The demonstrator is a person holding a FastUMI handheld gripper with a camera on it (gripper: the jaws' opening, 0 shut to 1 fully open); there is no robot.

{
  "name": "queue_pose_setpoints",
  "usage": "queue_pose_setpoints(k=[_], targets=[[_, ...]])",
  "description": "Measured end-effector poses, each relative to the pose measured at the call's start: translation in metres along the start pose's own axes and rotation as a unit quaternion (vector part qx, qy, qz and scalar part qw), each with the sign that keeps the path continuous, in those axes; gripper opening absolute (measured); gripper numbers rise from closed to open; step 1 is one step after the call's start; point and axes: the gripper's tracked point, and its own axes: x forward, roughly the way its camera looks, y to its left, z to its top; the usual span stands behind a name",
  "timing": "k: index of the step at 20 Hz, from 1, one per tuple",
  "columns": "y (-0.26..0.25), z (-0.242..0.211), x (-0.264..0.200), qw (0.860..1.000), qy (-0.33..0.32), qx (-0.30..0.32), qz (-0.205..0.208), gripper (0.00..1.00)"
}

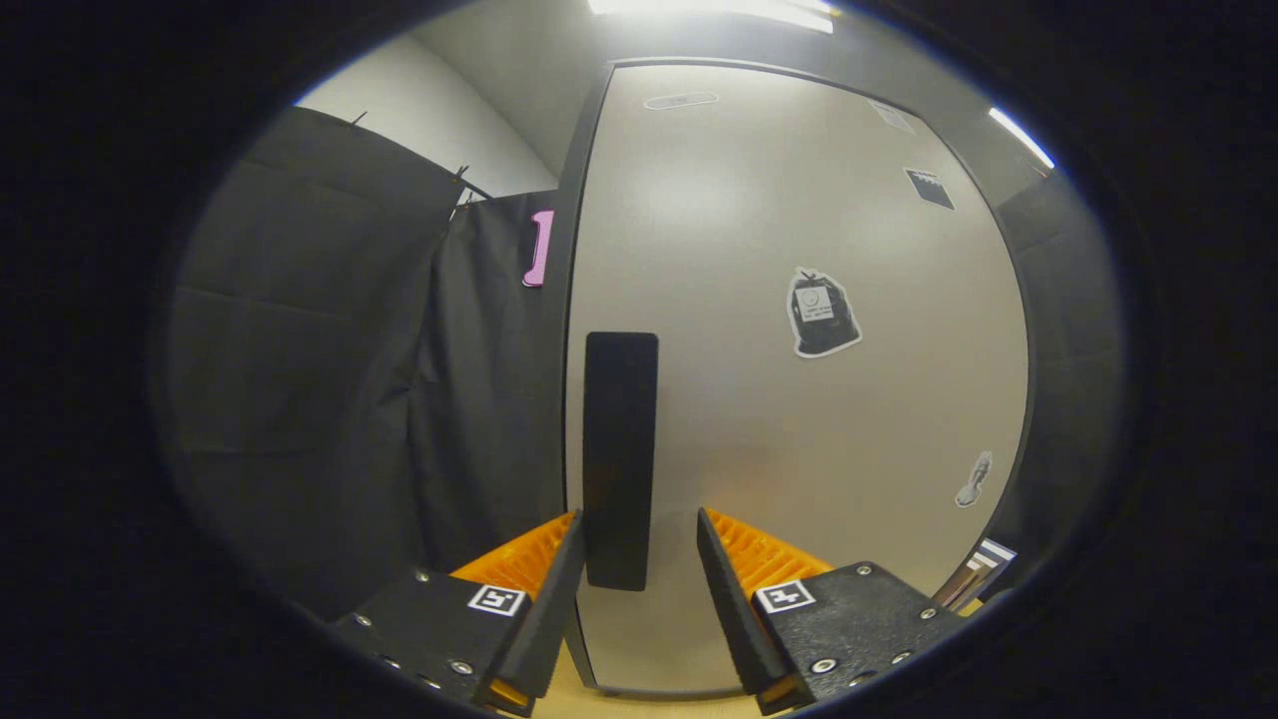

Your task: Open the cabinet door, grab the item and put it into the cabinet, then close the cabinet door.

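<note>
A pale grey cabinet door [799, 399] with a dark frame stands closed right in front of me. Near its left edge is a tall black handle [620, 454], upright. My gripper [639, 519] is open, and the lower end of the handle sits in the gap between the two fingertips. Neither finger presses on the handle. A sticker of a dark bag [823, 313] is stuck on the door to the right of the handle, and a smaller sticker [974, 479] sits lower right.
Black cloth [349, 399] hangs to the left of the cabinet. A wooden surface [569, 699] lies under the door's lower edge. A small striped object [983, 569] stands at the door's lower right corner.
</note>
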Motion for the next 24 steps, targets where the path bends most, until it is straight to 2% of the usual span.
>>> queue_pose_setpoints(k=[1, 2, 3, 5, 13, 24], targets=[[0.004, -0.001, -0.001, 1.0, 0.001, -0.008, 0.004, 0.54], [0.004, 0.0, -0.002, 1.0, 0.0, -0.007, 0.004, 0.45], [0.002, -0.001, 0.0, 1.0, 0.005, 0.006, 0.005, 0.38], [0.003, -0.001, 0.0, 0.999, 0.015, 0.031, 0.012, 0.34], [0.005, 0.001, -0.015, 0.999, 0.029, 0.03, 0.032, 0.31], [0.002, 0.0, -0.069, 0.992, 0.039, 0.019, 0.121, 0.3]])
